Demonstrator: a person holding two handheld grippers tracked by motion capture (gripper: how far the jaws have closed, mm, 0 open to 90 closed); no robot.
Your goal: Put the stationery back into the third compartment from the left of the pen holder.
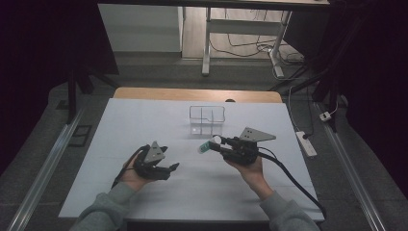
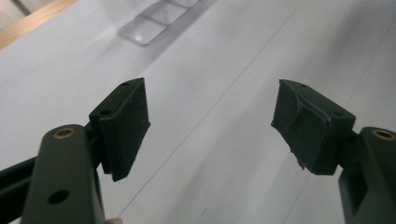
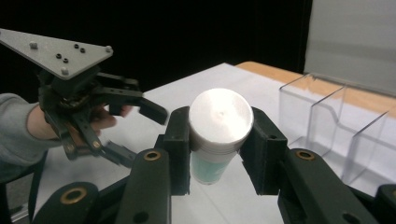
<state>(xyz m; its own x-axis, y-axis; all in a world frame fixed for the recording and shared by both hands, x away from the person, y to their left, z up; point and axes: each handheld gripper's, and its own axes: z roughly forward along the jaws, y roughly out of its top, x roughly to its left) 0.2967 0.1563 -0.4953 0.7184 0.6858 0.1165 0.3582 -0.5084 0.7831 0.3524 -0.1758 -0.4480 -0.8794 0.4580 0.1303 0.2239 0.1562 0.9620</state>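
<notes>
White paper covers the table (image 1: pixel 144 120), and a strip of brown wood shows along its far edge. Past the table the room is dark, with a grey floor, some desk legs and loose cables.

Near the far edge, about in the middle, stands a clear plastic box (image 1: pixel 207 119) with little walls inside that split it into parts.

The right gripper (image 1: pixel 216 143) is held above the middle of the table, a bit toward the right edge and just in front of the box. Its two black jaws squeeze a small bottle (image 3: pixel 217 140) between them. The bottle has a white round cap and a pale green body. It lies tipped over in the grip, up off the table.

The left gripper (image 1: pixel 166 168) is nearer the front edge, toward the left. Its jaws are spread wide apart with nothing between them. Grey sleeves (image 1: pixel 103 211) come in from the front edge.
</notes>
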